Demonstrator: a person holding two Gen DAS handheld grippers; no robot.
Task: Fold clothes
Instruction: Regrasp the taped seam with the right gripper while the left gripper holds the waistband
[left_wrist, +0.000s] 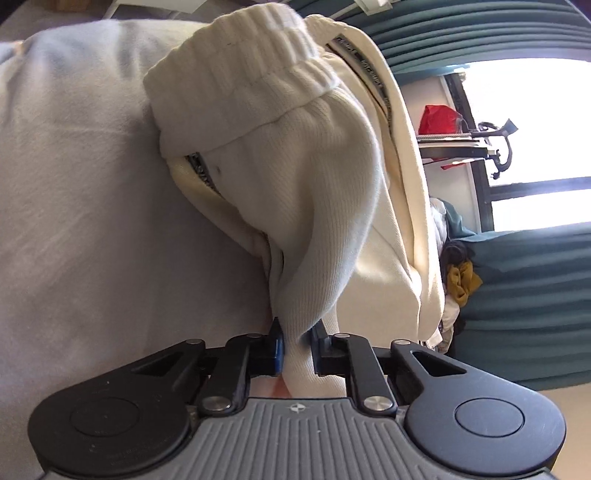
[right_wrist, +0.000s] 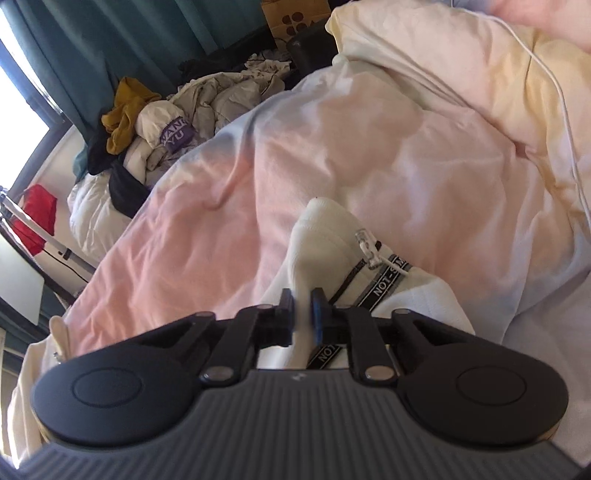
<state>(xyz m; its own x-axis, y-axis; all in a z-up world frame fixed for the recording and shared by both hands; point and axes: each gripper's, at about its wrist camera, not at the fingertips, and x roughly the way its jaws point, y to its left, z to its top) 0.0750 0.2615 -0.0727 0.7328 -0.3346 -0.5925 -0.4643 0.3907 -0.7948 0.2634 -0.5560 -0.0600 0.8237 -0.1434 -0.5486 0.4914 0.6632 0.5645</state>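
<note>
We treat the cream knit garment (left_wrist: 295, 192), raised above the bed (right_wrist: 332, 155), as soft, light and limp: left claw (left_wrist: 297, 345) and right claw (right_wrist: 303, 314) each pinch its fabric edge.

White ribbed knit garment (left_wrist: 295, 177), cuffed band at far end, black-grey lettered tape trim (right_wrist: 388, 284). Bunched, not flat; a fold pinched between each gripper's fingers, rest extending ahead over pale bedding. Clear plastic tag on trim.
</note>
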